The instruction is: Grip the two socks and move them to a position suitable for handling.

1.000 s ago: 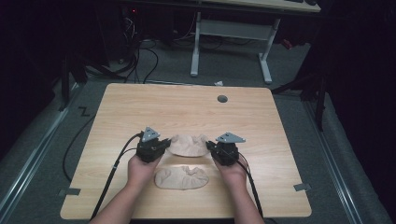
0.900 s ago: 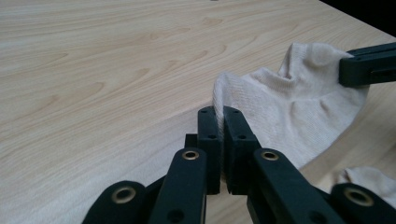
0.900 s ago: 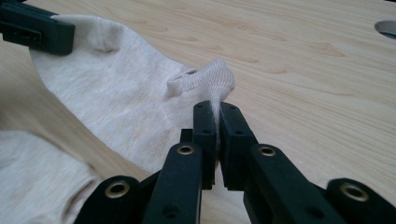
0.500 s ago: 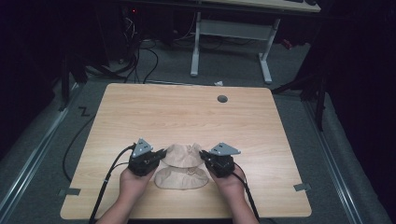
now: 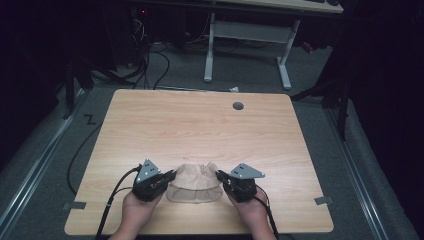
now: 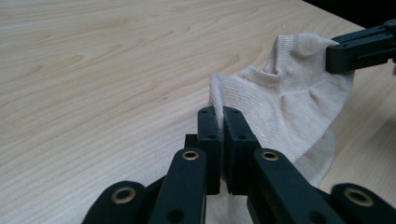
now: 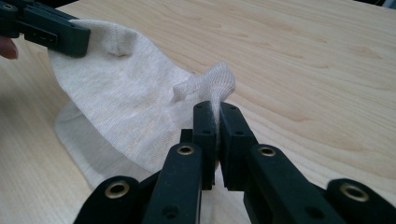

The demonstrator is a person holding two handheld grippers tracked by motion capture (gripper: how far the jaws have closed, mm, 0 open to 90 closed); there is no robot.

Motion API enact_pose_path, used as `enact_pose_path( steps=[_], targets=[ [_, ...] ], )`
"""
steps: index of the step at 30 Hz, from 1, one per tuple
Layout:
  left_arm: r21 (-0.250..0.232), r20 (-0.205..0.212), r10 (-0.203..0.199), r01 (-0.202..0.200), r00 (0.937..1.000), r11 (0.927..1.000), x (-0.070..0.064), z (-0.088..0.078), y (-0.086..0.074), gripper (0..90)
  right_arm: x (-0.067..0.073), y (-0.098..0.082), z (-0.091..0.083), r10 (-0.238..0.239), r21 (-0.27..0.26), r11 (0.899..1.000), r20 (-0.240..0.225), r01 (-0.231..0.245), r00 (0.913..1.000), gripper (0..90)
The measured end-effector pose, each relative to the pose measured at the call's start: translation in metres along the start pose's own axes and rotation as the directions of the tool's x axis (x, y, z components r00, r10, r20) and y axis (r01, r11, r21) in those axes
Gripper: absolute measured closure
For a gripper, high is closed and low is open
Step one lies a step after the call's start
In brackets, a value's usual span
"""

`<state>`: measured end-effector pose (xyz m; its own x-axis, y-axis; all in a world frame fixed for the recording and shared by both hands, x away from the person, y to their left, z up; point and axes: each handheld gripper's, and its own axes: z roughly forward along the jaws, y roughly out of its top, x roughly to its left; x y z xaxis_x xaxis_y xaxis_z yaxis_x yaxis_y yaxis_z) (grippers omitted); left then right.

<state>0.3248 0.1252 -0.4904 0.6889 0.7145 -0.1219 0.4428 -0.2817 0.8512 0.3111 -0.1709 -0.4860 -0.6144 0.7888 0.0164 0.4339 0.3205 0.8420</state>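
Sock [image 5: 194,176], beige and ribbed, is suspended between two hand-held grippers at the near edge of the desk [image 5: 200,125], directly above a second beige sock [image 5: 196,196] that lies flat on the wood. The arrangement suggests a pairing or stacking operation: the upper sock is held by two opposite points so it hangs as a spread sheet and can be aligned over the lower one.

The left gripper [image 6: 219,114] has its fingers [image 6: 207,135] pressed together on a fold of the knit at the sock's left edge. The right gripper [image 7: 217,109] has its fingers [image 7: 231,135] likewise pinching a bunched edge of fabric at the sock's right side, where a small ribbed tab stands up above the grip. In the high view, the left gripper [image 5: 172,176] and right gripper [image 5: 219,175] face inward toward each other, with the fabric sagging between them.

A two-point hold is used because soft knit has no stiffness of its own; a single grip would let it collapse into a bundle. Tension between the grips keeps the outline readable. The lower hem of the held sock appears to touch or nearly touch the flat sock; exact contact cannot be determined.

The far half of the desk carries a dark cable port [image 5: 238,105].
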Motion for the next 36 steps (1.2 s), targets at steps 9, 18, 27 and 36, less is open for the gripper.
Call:
enact_pose_path(
  steps=[9,18,27,36],
  targets=[
    [0.019,0.005,-0.001,0.001,1.0,0.9998,-0.005,-0.003,-0.015,86.7,0.002,-0.014,-0.004,0.0,0.028,1.0,-0.025,0.001,0.9997,86.6],
    [0.047,-0.036,0.031,-0.029,0.9989,0.9985,-0.007,-0.008,-0.03,86.5,0.008,-0.023,0.003,-0.002,0.075,0.997,-0.05,0.005,0.9987,86.6],
    [0.123,-0.071,0.077,-0.067,0.9946,0.9901,-0.011,0.003,-0.041,85.0,0.009,-0.03,0.014,-0.023,0.154,0.988,-0.034,0.028,0.9992,86.3],
    [0.162,-0.099,0.092,-0.075,0.9908,0.9838,-0.001,0.026,-0.031,81.2,-0.001,-0.028,0.028,-0.011,0.178,0.984,0.002,0.011,0.9999,82.9]
  ],
)
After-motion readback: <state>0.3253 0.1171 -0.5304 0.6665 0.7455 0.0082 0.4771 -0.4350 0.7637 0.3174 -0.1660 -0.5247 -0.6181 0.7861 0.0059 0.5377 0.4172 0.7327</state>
